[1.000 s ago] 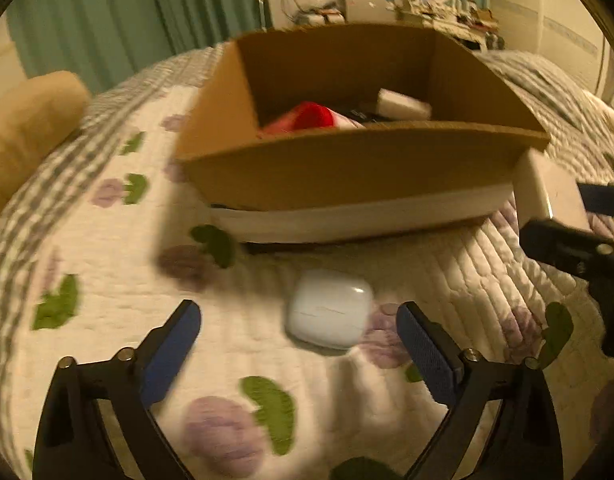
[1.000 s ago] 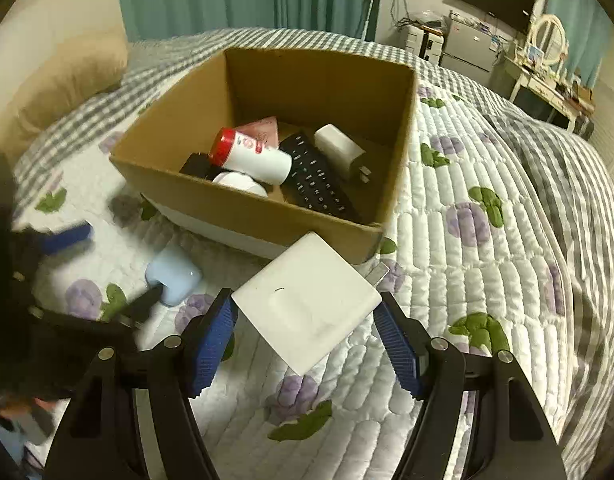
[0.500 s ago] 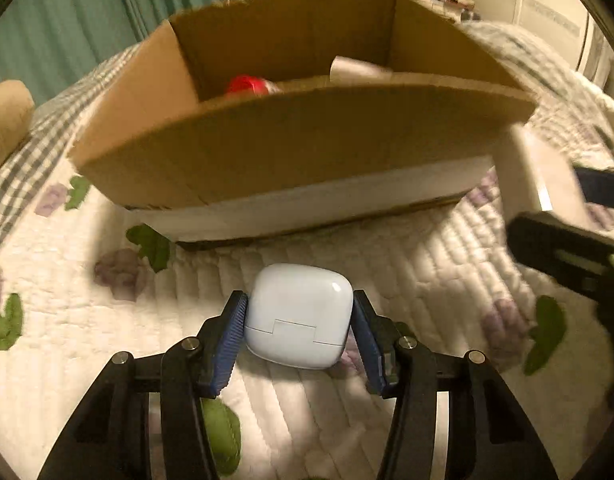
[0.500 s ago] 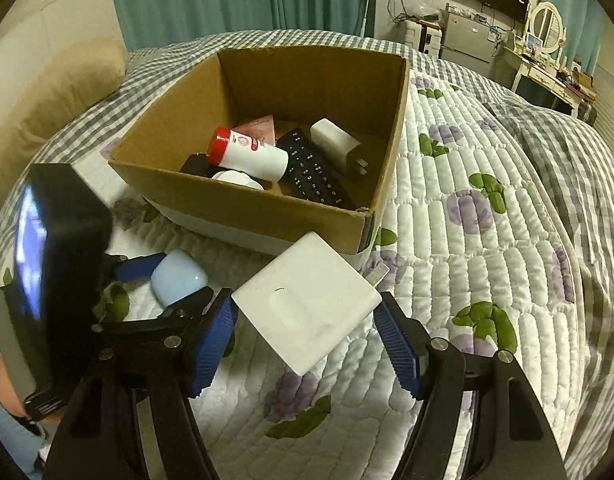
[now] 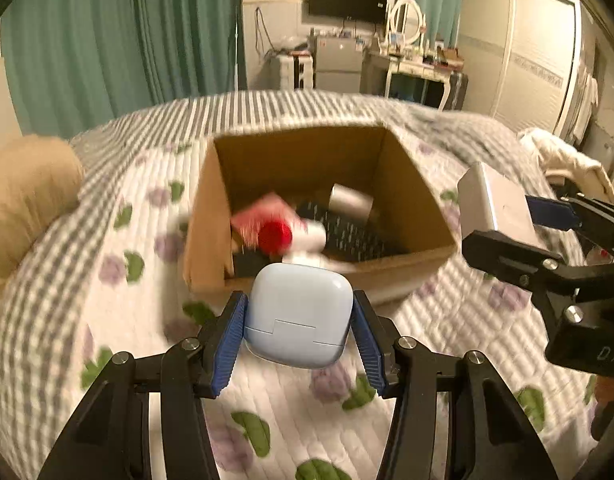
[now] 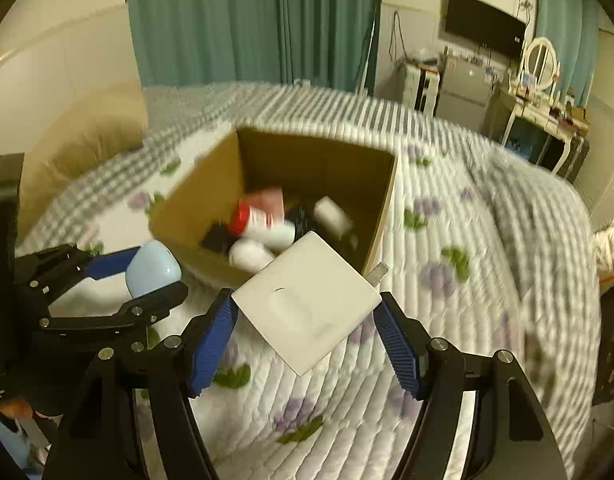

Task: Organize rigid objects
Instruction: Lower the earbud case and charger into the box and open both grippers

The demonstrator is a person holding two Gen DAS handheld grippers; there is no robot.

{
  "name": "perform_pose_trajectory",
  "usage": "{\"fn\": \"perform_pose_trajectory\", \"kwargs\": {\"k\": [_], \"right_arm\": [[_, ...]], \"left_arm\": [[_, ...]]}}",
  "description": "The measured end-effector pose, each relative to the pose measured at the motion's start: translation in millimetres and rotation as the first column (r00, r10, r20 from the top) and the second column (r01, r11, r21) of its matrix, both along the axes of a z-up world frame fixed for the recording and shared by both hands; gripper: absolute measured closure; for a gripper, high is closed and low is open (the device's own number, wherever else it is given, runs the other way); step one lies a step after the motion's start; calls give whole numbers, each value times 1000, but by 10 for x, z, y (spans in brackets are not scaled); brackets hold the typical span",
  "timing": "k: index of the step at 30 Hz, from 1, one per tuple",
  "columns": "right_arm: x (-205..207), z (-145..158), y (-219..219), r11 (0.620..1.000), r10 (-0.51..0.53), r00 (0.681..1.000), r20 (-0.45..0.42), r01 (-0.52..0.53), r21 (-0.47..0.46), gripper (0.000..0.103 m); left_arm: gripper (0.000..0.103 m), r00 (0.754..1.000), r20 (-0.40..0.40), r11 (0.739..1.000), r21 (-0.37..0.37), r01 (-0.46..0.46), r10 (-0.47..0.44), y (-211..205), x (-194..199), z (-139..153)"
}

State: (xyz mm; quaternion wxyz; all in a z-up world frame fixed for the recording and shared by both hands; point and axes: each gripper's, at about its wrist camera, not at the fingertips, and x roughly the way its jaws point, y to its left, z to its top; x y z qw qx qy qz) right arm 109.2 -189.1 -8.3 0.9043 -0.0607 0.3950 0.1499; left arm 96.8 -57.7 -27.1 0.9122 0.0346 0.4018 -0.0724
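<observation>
My left gripper (image 5: 299, 340) is shut on a pale blue earbud case (image 5: 299, 314) and holds it in the air in front of the open cardboard box (image 5: 407, 184). The case also shows in the right wrist view (image 6: 153, 268). My right gripper (image 6: 307, 332) is shut on a white square charger (image 6: 307, 300), lifted near the box's right front corner; the charger shows in the left wrist view (image 5: 493, 202). The box (image 6: 383, 208) holds a red-capped bottle (image 5: 287, 236), a pink packet, a black remote and a white adapter (image 5: 351, 200).
The box sits on a quilted floral bedspread (image 5: 447, 360) with a grey checked blanket behind. A tan pillow (image 5: 23, 200) lies at the left. Green curtains, a desk with a mirror and a wall TV stand beyond the bed.
My left gripper closed on the earbud case on the quilt and lifted it. Both grippers rose, so both views now look down into the box from higher up.
</observation>
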Motion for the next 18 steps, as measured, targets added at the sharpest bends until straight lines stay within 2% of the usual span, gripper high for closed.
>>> {"fn": "perform_pose_trajectory", "kwargs": {"k": [6, 10, 14, 18], "right_arm": [[285, 410, 54, 1000, 0, 997, 71, 0, -7, 33], [549, 565, 130, 1000, 3, 995, 95, 0, -25, 33], [832, 591, 194, 999, 5, 996, 92, -2, -34, 33], [1132, 419, 288, 999, 16, 998, 58, -13, -46, 33]], "left_arm": [[50, 997, 83, 999, 49, -14, 10, 67, 351, 276], [50, 995, 95, 998, 52, -36, 31, 120, 601, 334], [50, 995, 86, 997, 59, -54, 49, 177, 903, 271], [50, 997, 57, 997, 58, -47, 44, 178, 1137, 107]]}}
